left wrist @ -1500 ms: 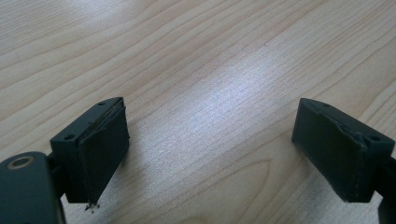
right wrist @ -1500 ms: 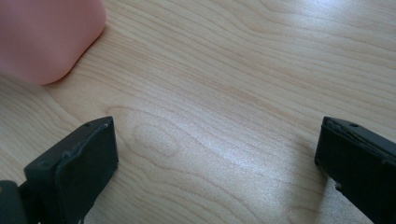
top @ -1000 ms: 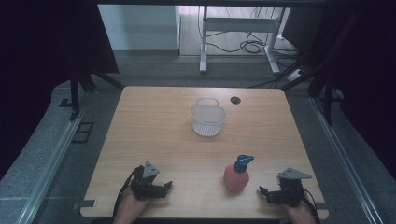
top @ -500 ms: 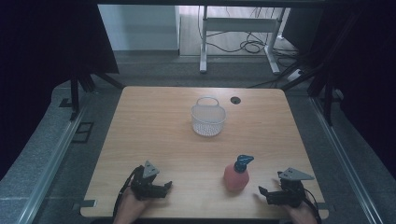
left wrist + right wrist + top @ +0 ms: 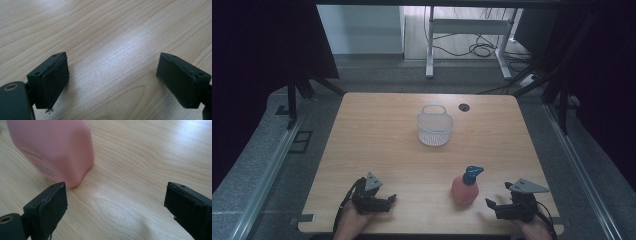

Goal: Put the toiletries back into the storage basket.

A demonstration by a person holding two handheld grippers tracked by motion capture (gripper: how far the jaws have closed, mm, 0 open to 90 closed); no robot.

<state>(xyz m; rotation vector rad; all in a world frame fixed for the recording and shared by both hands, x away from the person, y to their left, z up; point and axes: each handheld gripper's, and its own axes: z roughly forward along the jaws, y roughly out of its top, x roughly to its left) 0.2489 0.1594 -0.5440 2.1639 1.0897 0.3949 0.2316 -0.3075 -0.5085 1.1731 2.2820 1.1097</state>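
Rising slightly, right gripper (image 5: pixel 496 206) narrows its empty, released jaws beside the pink bottle (image 5: pixel 465 188) near the bench's front edge; left gripper (image 5: pixel 382 201) gapes idle. I'd square up before squeezing.

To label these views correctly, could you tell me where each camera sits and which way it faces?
High view: above the person's side, facing forward and down on the table, basket, pink bottle, both hands, left gripper and right gripper.
Left gripper view: rides the gripper, looks along its open jaws at bare wood.
Right gripper view: rides the gripper, looks along its open jaws at the bottle's base.
Shared: high and right gripper views both show the bottle.
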